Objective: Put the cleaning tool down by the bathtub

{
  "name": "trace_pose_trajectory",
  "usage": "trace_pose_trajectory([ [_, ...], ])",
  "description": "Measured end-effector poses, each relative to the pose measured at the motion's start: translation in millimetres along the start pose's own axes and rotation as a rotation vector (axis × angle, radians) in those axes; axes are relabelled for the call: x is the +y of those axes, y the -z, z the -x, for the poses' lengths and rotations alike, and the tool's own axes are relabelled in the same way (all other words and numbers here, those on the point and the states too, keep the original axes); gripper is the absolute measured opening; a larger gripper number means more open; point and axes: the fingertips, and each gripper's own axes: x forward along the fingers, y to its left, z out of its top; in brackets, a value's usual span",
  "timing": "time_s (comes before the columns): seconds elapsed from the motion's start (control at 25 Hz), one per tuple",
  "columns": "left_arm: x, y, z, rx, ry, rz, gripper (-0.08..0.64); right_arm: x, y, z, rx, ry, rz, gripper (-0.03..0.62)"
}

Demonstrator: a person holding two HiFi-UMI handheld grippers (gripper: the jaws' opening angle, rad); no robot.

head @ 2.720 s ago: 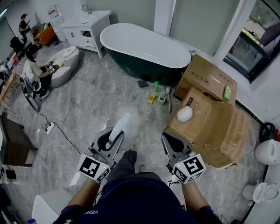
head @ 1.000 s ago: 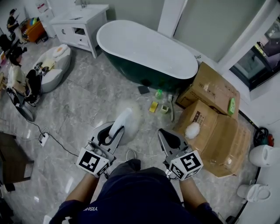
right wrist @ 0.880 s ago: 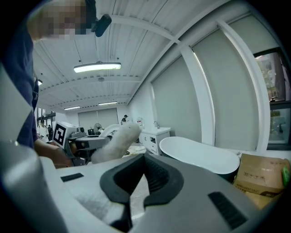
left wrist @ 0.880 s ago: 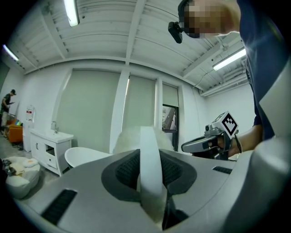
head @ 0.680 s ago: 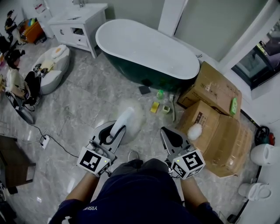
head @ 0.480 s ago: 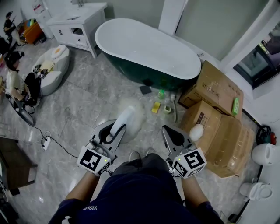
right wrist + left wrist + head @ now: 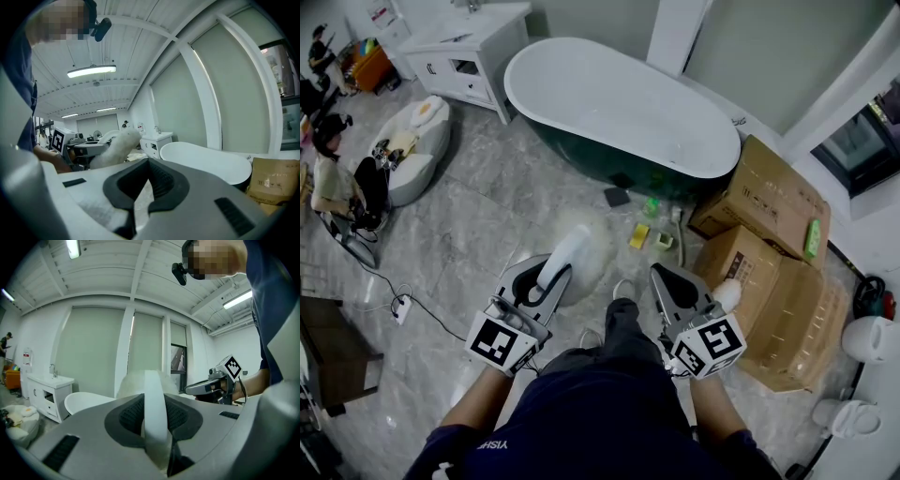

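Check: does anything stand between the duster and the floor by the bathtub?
Nothing visible does: open floor lies between the duster in the left tool and the bathtub; small items sit beside it.

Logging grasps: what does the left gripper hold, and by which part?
The left gripper clamps the white fluffy cleaning tool by its flat white handle.

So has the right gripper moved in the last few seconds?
Yes. The right gripper has travelled forward toward the bathtub, now level with the white puff on the cardboard box.
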Motion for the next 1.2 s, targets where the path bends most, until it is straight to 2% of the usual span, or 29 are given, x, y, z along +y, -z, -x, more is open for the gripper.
trace_pose_trajectory([
  [0.4,33,-8,-66,0.016,-0.043,0.026,0.104,-60,-12,-49,0.029,-0.05,-0.013,0.005],
  [0.84,67,-16,-157,0.056,-0.083,0.034,0.105,-147,-29,-103,0.058,-0.102,-0.028,0.005],
  [1.2,87,-20,-230,0.096,-0.089,0.031,0.104,-221,-41,-135,0.071,-0.103,-0.054,0.005],
])
